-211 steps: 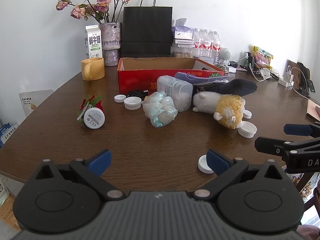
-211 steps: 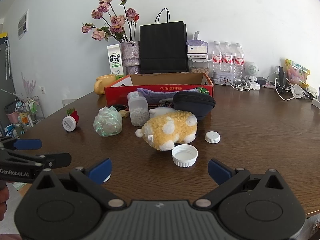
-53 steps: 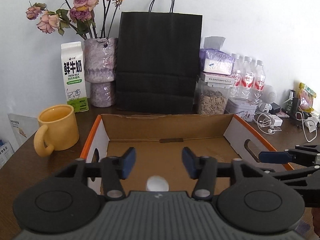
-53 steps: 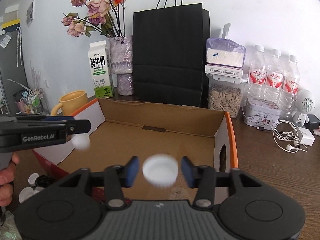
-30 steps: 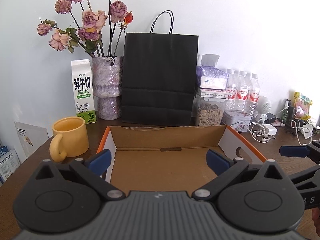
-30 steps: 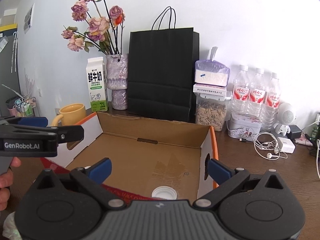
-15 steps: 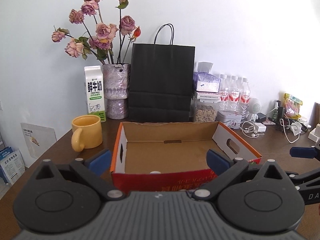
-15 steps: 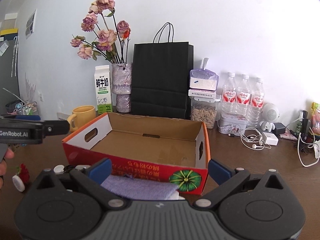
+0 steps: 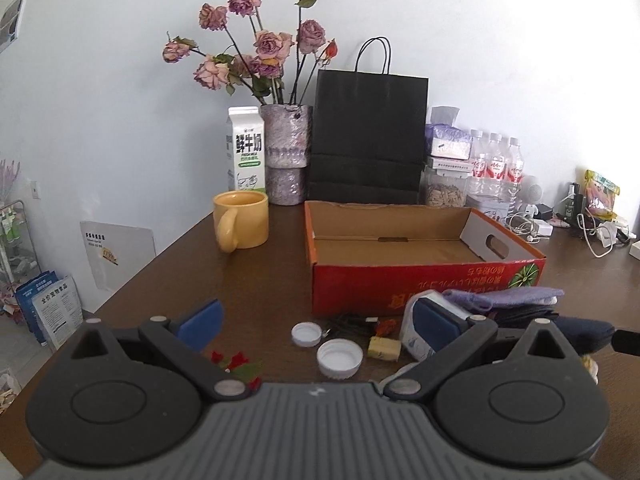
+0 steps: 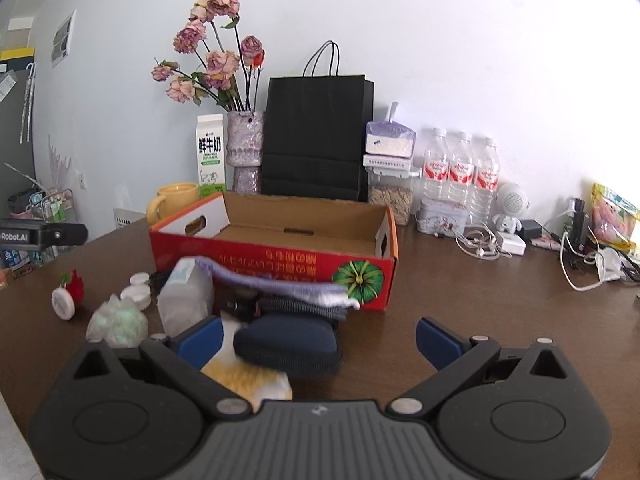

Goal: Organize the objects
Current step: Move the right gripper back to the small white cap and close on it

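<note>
Both tongs spread wide and empty above the table's near side.
Left tongs (image 9: pixel 316 322) hover over two white caps (image 9: pixel 339 357); right tongs (image 10: pixel 318 338) over a dark pouch (image 10: pixel 287 347); the red box (image 10: pixel 280 266) stands beyond, bare table (image 10: pixel 500 300) rightward.

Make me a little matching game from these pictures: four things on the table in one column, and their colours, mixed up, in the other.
Things:
1. mug
2. paper bag
3. box, outer front
4. bottle caps

Colours:
A. red
B. white
C. yellow
D. black

Pairs: 1-C, 2-D, 3-A, 4-B
</note>
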